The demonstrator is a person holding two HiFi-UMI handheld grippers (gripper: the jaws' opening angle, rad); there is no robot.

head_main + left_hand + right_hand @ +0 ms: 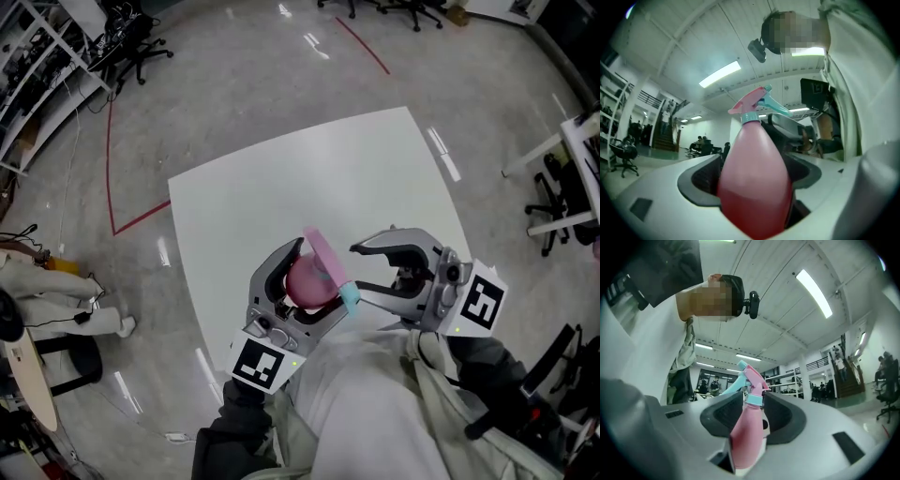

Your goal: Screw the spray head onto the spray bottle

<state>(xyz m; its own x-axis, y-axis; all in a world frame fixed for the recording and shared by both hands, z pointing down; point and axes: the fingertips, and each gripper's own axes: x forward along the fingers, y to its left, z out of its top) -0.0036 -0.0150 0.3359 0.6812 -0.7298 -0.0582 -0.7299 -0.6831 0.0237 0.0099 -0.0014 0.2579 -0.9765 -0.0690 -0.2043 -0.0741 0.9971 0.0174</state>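
above the table [281,187], the left hand-held gripper [317,281] clamps the pink bottle [754,183] by its body. the right hand-held gripper [361,274], jaws half closed, pinches the spray head [751,376] on the bottle's neck.

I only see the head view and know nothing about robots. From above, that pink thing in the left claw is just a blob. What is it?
Observer: In the left gripper view it is a spray bottle, its wide pink body clamped between the left gripper's jaws.
Operator: Is its top on?
Observer: The right gripper view shows the spray head seated on the bottle by a teal collar; how tightly, I cannot tell.
Operator: And the right claw?
Observer: In that view the right gripper's jaws sit either side of the collar and look closed on it.
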